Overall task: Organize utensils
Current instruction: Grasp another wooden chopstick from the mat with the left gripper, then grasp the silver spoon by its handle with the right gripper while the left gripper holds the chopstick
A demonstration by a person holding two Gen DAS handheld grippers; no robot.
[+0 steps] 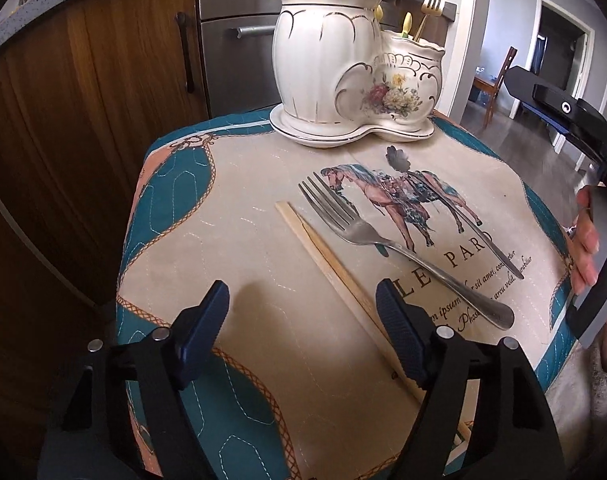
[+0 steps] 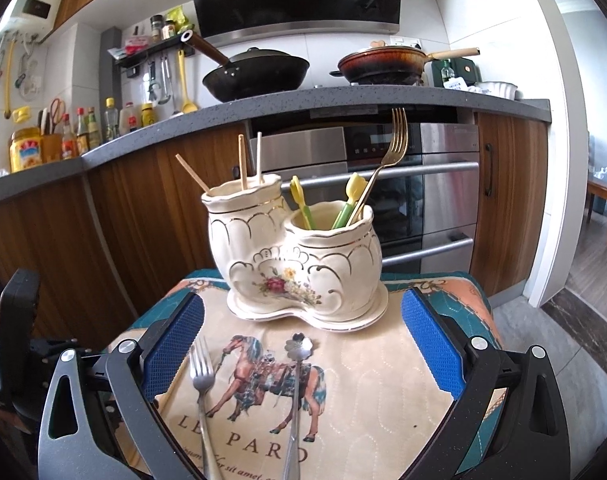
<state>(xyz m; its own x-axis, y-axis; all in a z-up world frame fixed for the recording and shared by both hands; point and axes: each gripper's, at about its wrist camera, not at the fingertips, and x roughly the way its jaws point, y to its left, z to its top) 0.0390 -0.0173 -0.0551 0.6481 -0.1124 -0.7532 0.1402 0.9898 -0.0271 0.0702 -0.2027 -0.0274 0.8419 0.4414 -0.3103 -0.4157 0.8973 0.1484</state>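
Observation:
A white ceramic double utensil holder [image 1: 343, 76] [image 2: 295, 256] stands at the far side of a small table. Its taller pot holds chopsticks [image 2: 243, 164]; the lower pot holds a gold fork [image 2: 391, 148] and yellow-green utensils [image 2: 343, 204]. On the horse-print cloth [image 1: 223, 240] lie a steel fork [image 1: 375, 236] [image 2: 201, 376], a flower-headed spoon [image 1: 399, 160] [image 2: 297, 364] and one wooden chopstick [image 1: 331, 268]. My left gripper [image 1: 303, 332] is open and empty, low over the cloth, its right finger over the chopstick. My right gripper [image 2: 303, 352] is open and empty, with fork and spoon between its fingers.
Wooden cabinets [image 1: 83, 120] and a steel oven [image 2: 403, 200] stand right behind the table. A counter [image 2: 263, 104] above holds pans and bottles. The table's edges drop off on the left and right. The right gripper's body [image 1: 575, 120] and a hand show at the right of the left wrist view.

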